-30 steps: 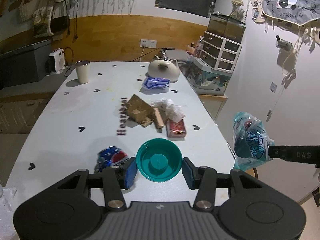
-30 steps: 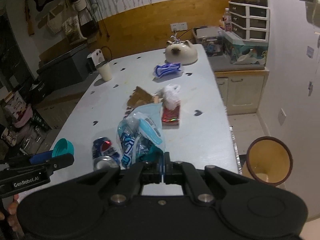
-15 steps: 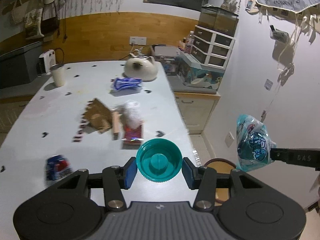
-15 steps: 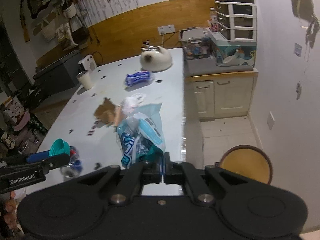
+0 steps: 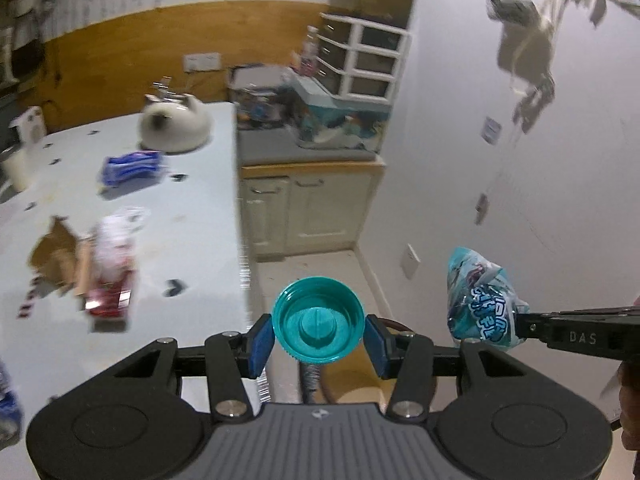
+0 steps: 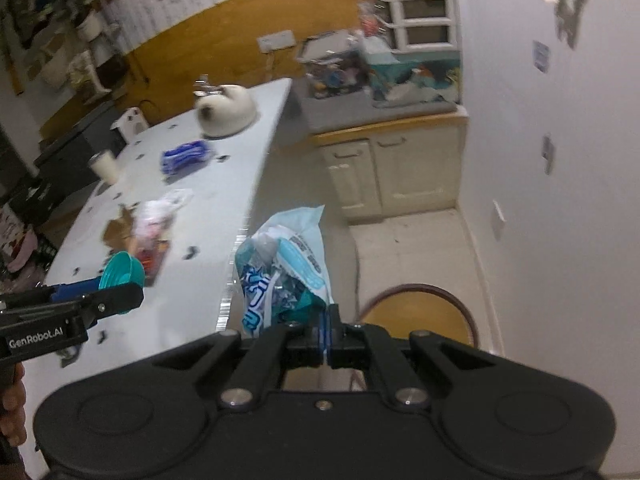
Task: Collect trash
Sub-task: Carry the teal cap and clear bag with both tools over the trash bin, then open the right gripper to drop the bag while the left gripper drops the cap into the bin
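Note:
My left gripper (image 5: 319, 334) is shut on a round teal plastic lid (image 5: 318, 322), its blue pads pressing the rim on both sides; the lid (image 6: 122, 274) also shows at the left of the right wrist view. My right gripper (image 6: 327, 330) is shut on the bottom edge of a crumpled light-blue snack bag (image 6: 286, 270), which hangs in the air at the right of the left wrist view as the bag (image 5: 480, 302). Both are past the table's right edge. A round brown bin (image 6: 420, 318) with a yellowish inside stands on the floor just below and ahead.
On the white table (image 5: 188, 216) lie torn cardboard (image 5: 54, 258), a red packet (image 5: 110, 298), a white plastic wrapper (image 5: 120, 224), a blue packet (image 5: 132, 166) and a cat-shaped white pot (image 5: 174, 128). Cream cabinets (image 6: 396, 172) and a white wall (image 6: 560, 200) border the floor.
Both grippers have swung to the right, from over the table to beyond its edge above the floor. The bin has come closer. The lid and bag stay gripped.

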Demonstrator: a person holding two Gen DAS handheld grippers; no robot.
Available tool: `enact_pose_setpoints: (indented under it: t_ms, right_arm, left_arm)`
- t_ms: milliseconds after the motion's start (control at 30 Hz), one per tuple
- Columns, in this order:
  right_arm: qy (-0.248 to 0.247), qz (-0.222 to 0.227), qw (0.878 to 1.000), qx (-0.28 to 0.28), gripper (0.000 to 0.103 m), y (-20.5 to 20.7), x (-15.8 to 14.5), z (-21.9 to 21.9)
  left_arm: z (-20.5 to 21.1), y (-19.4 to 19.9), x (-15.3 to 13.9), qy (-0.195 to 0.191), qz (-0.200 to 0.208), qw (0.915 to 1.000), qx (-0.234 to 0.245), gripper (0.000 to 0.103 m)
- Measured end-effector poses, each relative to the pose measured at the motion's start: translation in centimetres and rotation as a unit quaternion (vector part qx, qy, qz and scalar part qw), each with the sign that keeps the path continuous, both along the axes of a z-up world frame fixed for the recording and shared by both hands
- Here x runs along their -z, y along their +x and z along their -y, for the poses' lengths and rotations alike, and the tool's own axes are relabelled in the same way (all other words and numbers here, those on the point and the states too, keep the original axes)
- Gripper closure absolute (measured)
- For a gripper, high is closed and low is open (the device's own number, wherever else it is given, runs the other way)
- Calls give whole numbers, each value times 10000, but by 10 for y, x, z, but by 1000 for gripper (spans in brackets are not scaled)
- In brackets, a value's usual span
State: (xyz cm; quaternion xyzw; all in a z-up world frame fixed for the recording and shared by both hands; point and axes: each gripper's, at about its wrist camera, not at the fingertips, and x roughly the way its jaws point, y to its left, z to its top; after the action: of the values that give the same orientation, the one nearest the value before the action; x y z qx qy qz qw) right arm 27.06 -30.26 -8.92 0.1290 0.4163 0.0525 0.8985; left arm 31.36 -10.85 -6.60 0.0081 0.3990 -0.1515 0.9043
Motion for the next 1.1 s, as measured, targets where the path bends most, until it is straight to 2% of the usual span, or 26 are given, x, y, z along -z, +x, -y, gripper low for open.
enact_pose_setpoints:
  t_ms: [267,500,733,933,1100]
  right_arm:
    - [28,-449,9980,453,101,25,45,68]
    - [128,-958,9917,849,101,47,100,107]
    - [374,-1334,9852,1008,101,66,157,117]
    - [682,-1491,9800,1126,102,79,199,120]
    - [727,-1761,9734,1273,101,89,234,121]
  left_arm:
    - [72,43,51,82,-417,9974,578,54]
    - [117,77,114,226,-952,9888,1130,54]
    - [143,98,162,539,-1249,9783,1561,54]
    - [149,114,198,461,-1465,9742,1656,54]
    - [156,124,226,503,-1630,9710,1677,54]
